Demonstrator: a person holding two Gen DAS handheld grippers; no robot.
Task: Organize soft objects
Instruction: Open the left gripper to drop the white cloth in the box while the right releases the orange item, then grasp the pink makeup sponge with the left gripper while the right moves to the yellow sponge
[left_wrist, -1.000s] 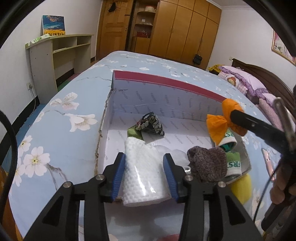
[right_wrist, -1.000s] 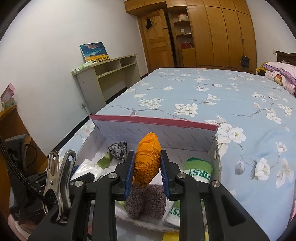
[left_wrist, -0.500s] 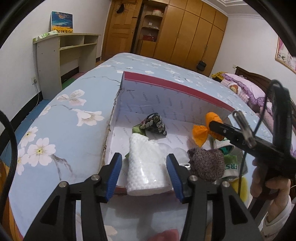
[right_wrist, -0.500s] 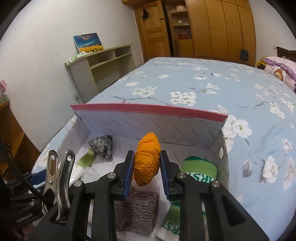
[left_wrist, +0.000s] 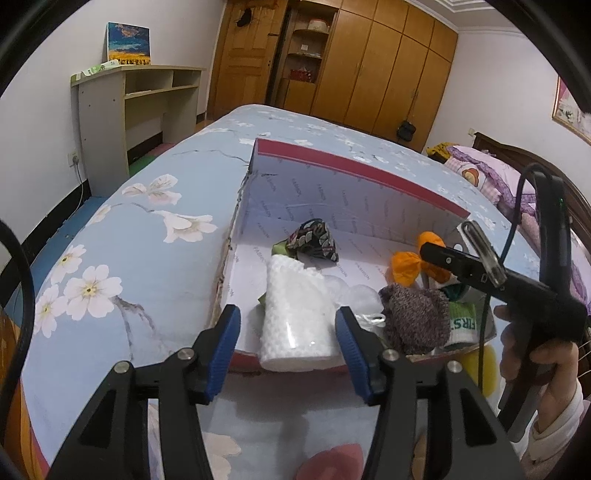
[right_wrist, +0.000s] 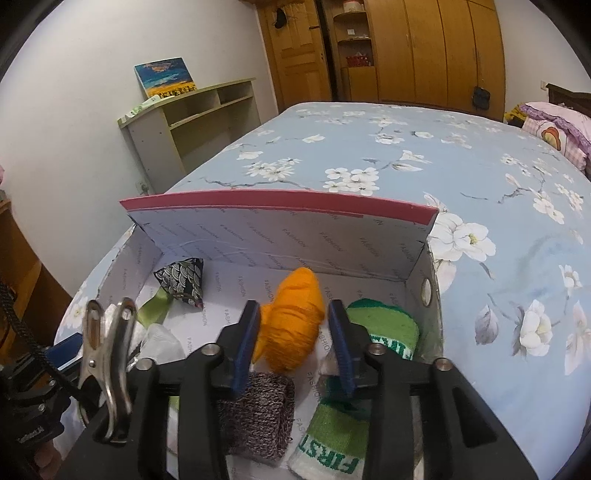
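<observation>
Two pairs of tongs are at work over one open box (right_wrist: 280, 236), which sits on the flowered bed (right_wrist: 461, 158); the relation we care about is how the orange sock (right_wrist: 291, 321) lies against the right tongs (right_wrist: 291, 334). In the right wrist view the sock sits squarely between the blue pads (right_wrist: 245, 339), its long axis running away from us towards the far wall of the box and tilted a little to the right; the jaws look parted around it, with the left pad touching the cloth and a sliver of gap at the right pad, so we judge the grip slack or just let go, though we cannot tell whether the sock already rests on the box floor. Just below it lie the grey knitted sock (right_wrist: 258, 410) and the green and white sock (right_wrist: 340, 435), near the right wall.

Our left tongs (left_wrist: 288, 347) stand spread wide at the near rim, empty, with the white rolled cloth (left_wrist: 295, 314) lying between them but touching neither pad; its long axis points straight ahead into the box. Beyond it sits the dark patterned pouch (left_wrist: 314, 242). Of our two hands, the right one is nearer the orange sock, and the left is nearer the white roll.
</observation>
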